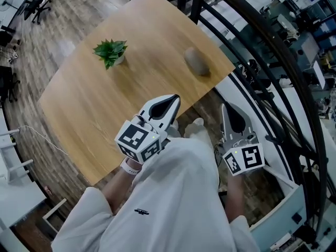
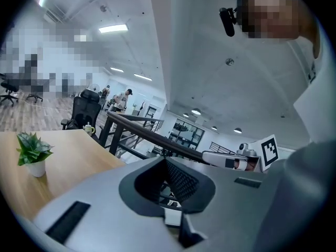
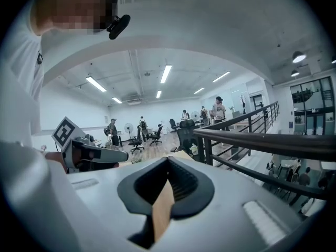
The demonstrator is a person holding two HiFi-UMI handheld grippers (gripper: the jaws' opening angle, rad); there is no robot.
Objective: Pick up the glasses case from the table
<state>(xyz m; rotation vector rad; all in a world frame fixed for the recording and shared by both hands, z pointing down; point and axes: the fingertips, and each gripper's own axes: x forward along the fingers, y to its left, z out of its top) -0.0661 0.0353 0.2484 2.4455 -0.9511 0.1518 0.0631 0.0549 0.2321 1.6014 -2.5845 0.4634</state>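
Note:
The glasses case (image 1: 197, 61), a grey-brown oval pouch, lies near the right edge of the wooden table (image 1: 94, 109) in the head view; neither gripper view shows it. My left gripper (image 1: 176, 96) is held over the table's near corner, short of the case, its jaws shut with nothing between them. My right gripper (image 1: 224, 106) hangs off the table's right side, over the floor, also shut and empty. In the left gripper view the left gripper (image 2: 165, 159) shows its tips meeting. The right gripper (image 3: 168, 159) looks the same in its own view.
A small potted plant (image 1: 111, 51) stands on the table left of the case, also seen as the plant (image 2: 32, 151) in the left gripper view. A dark curved railing (image 1: 252, 30) runs close along the table's right side. White furniture (image 1: 13, 161) stands at the left.

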